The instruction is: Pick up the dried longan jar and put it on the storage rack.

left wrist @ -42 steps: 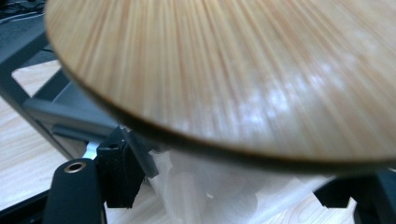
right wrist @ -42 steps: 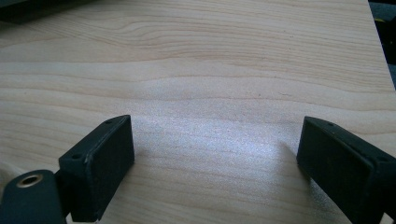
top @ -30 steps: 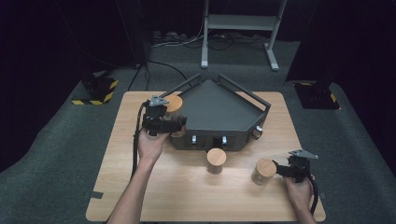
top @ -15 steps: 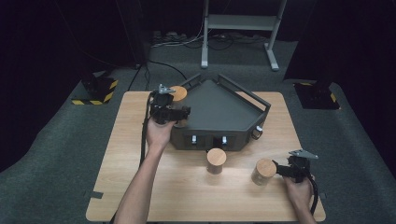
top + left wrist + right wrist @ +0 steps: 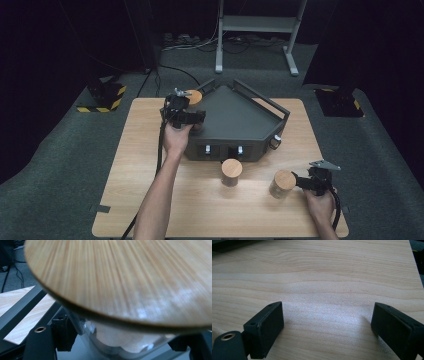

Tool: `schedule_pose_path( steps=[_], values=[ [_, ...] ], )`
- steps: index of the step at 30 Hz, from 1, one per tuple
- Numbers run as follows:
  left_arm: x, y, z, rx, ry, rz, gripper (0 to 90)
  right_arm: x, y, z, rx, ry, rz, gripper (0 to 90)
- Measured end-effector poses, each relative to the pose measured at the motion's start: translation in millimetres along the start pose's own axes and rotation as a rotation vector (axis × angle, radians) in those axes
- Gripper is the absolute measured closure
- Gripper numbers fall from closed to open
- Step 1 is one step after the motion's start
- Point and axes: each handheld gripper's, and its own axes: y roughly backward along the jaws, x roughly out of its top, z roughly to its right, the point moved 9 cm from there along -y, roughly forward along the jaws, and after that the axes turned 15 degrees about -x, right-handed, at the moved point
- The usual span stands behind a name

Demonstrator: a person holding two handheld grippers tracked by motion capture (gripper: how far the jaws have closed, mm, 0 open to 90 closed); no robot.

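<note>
High view, near edge first: right gripper [image 5: 300, 181] by the table's [image 5: 125, 200] near right corner, jaws spread wide with bare wood between them in the right gripper view, nothing gripped. Just beside its tips, a wooden-lidded jar [image 5: 282, 183] stands upright. Second lidded jar [image 5: 231, 171] upright near the table's middle, directly before the front wall of the dark tray [image 5: 235, 120]. Tray occupies the far half of the table. Far left corner of the tray: left gripper [image 5: 192, 107] pinching a third jar [image 5: 194, 97], lifted; left gripper view shows its wooden lid [image 5: 130, 277] close above a clear glass body [image 5: 112, 340] clamped between the jaws.
</note>
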Motion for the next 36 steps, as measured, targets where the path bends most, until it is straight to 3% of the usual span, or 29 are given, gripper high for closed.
schedule_pose_path(
  steps=[15, 25, 36],
  values=[
    [-8.9, -9.2, -9.4, 0.015, 0.001, -0.001, 25.8, 0.0, 0.0, 0.0, 0.000, 0.000, 0.000, 10.8],
    [-11.9, -9.4, -9.2, 0.019, -0.039, -0.005, 25.8, 0.0, 0.0, 0.0, 0.000, 0.000, 0.000, 10.8],
    [-12.1, -8.5, -9.6, 0.010, -0.032, -0.008, 25.4, -0.1, 0.1, 0.0, -0.001, -0.001, -0.001, 10.8]
  ],
)
